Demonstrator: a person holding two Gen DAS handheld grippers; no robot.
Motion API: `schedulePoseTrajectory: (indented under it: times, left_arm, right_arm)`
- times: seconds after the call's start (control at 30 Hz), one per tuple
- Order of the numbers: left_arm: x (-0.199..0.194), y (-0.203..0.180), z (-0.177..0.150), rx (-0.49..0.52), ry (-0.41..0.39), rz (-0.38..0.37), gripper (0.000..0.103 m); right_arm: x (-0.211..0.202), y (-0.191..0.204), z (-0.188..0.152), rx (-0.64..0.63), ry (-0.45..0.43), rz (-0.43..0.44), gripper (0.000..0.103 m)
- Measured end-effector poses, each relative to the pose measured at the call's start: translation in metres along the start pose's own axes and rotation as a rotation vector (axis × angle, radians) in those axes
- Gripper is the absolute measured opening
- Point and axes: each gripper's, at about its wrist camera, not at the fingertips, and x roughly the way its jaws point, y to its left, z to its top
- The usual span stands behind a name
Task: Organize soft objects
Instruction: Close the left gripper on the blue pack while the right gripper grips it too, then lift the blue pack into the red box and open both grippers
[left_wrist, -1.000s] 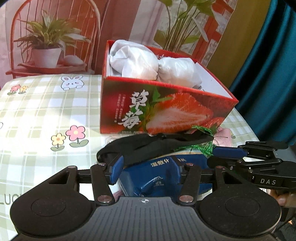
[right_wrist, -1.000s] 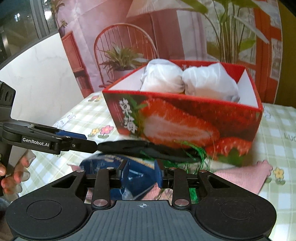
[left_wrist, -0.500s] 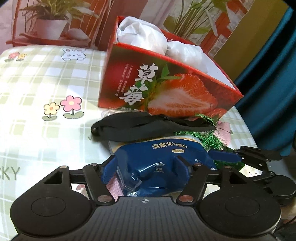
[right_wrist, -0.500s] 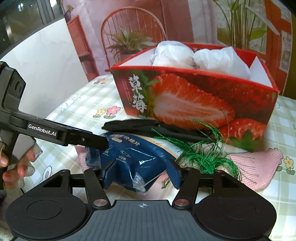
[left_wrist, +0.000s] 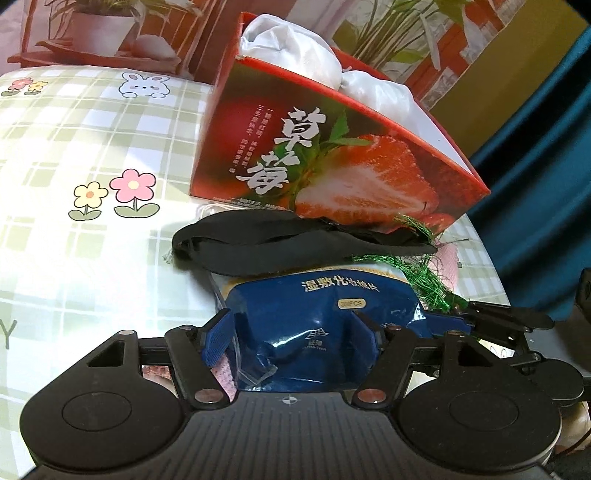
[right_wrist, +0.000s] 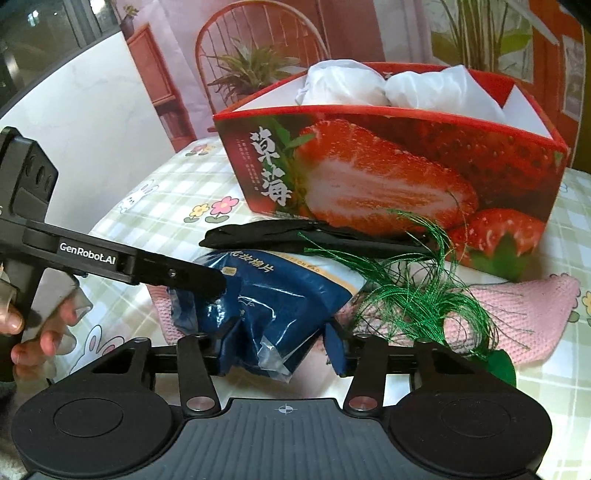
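Both wrist views, read left to right. Right wrist view, far left of frame: a person's hand (right_wrist: 26, 325) on the handle of the left gripper (right_wrist: 207, 282), whose arm reaches in toward centre and whose tip lies on the upper left corner of the blue pad packet (right_wrist: 266, 295). Left wrist view confirms: left jaws spread wide, the packet sits between them at lower centre, and I cannot tell whether the pads press on it. Right gripper (right_wrist: 280, 332) at bottom centre: its jaws have just been closing with the packet's crumpled near end between them; the film bulges between the pads, but a firm pinch is not certain. The packet rests on the pink knitted cloth (right_wrist: 524, 317), which spreads to the right on the checked desk (right_wrist: 166, 199). Above the packet, mid-frame: black fabric strip (right_wrist: 295, 238) flat along the foot of the strawberry box (right_wrist: 388, 173). Right of centre: a tuft of green threads (right_wrist: 417, 295) over the cloth, touching the packet's right edge. The box, in the upper centre, already holds two white bundles (right_wrist: 340, 86). Judgement: the step in hand is the two-gripper pickup of the blue packet, grasp under way, no lift; strip, threads and cloth are left to sort. The next move calls for both sets of jaws to close onto the packet, then a level lift clear of the threads and over the box's near wall; slippery film may slide out of a shallow pinch.
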Motion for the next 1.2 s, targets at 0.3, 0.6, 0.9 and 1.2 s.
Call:
schedulePoseTrajectory:
  times: [0.3, 0.6, 0.9, 1.2]
  left_arm:
    - [-0.019, -0.007, 0.004, 0.033, -0.042, -0.035, 0.06]
    - [-0.072, -0.021, 0.008, 0.088, -0.134, -0.041, 0.06]
    - [-0.13, -0.036, 0.017, 0.13, -0.291, -0.042, 0.06]
    - [-0.146, -0.062, 0.051, 0.191, -0.401, -0.049, 0.06]
  right_arm:
    - [-0.007, 0.006, 0.007, -0.022, -0.014, 0.033, 0.035]
    - [-0.034, 0.02, 0.026, -0.047, -0.089, 0.106, 0.034]
    - [-0.068, 0.047, 0.052, -0.153, -0.206, 0.153, 0.034]
    - [-0.1, 0.058, 0.09, -0.269, -0.336, 0.127, 0.034]
